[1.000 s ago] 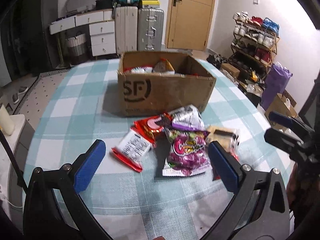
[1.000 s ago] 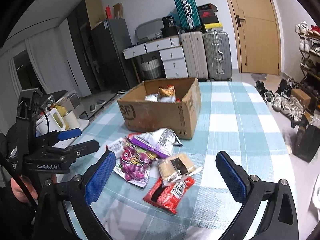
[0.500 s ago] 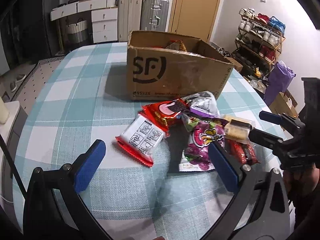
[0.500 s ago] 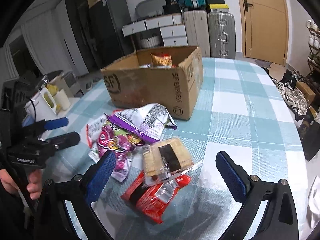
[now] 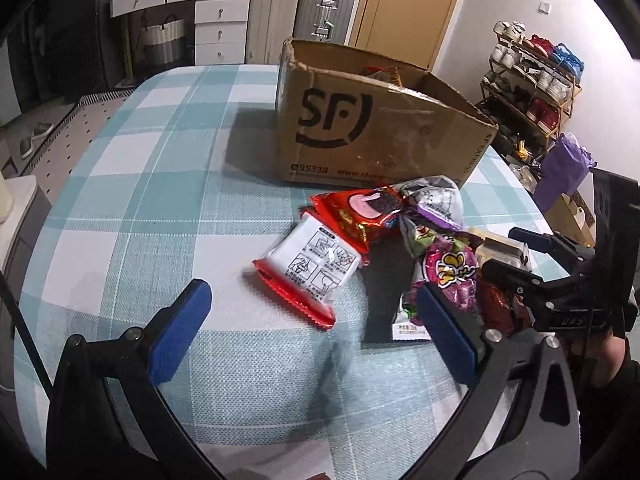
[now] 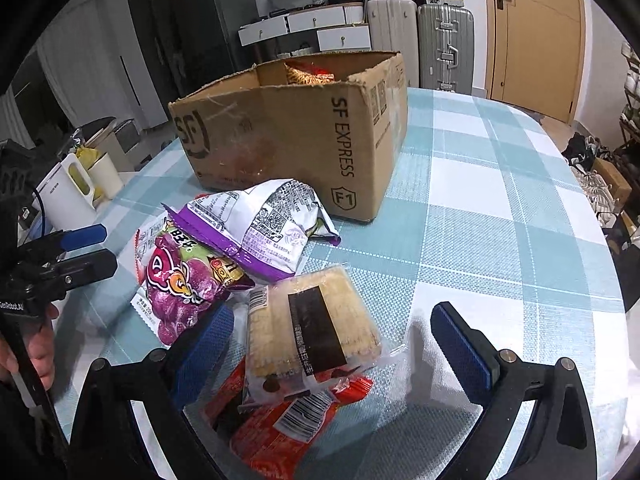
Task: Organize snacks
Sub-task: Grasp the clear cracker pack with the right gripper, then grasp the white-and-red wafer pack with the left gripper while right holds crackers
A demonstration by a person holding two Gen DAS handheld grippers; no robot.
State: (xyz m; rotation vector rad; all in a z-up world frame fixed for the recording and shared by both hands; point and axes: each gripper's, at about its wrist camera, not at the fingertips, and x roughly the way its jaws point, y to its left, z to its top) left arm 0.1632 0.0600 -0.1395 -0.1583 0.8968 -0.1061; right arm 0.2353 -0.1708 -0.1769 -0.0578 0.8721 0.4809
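A brown SF cardboard box [image 5: 372, 128] [image 6: 288, 140] stands open on the checked table with some snacks inside. In front of it lies a pile of snack packets: a white and red packet [image 5: 308, 272], a red cookie packet [image 5: 356, 212], a silver and purple bag [image 6: 256, 228], a purple grape bag [image 6: 180, 280], a clear cracker pack [image 6: 312, 328] and a red packet [image 6: 288, 420]. My left gripper [image 5: 316, 332] is open just before the white and red packet. My right gripper [image 6: 332, 352] is open, with the cracker pack between its fingers.
The blue and white checked table [image 5: 160, 184] [image 6: 500, 220] extends left and right of the pile. A white kettle [image 6: 72, 184] and cups stand off the table's left side. Suitcases [image 6: 444, 40], drawers and a shoe rack [image 5: 536, 76] are beyond.
Both grippers have moved forward and down toward the snack pile. The right gripper now straddles the cracker pack. Both stay open.
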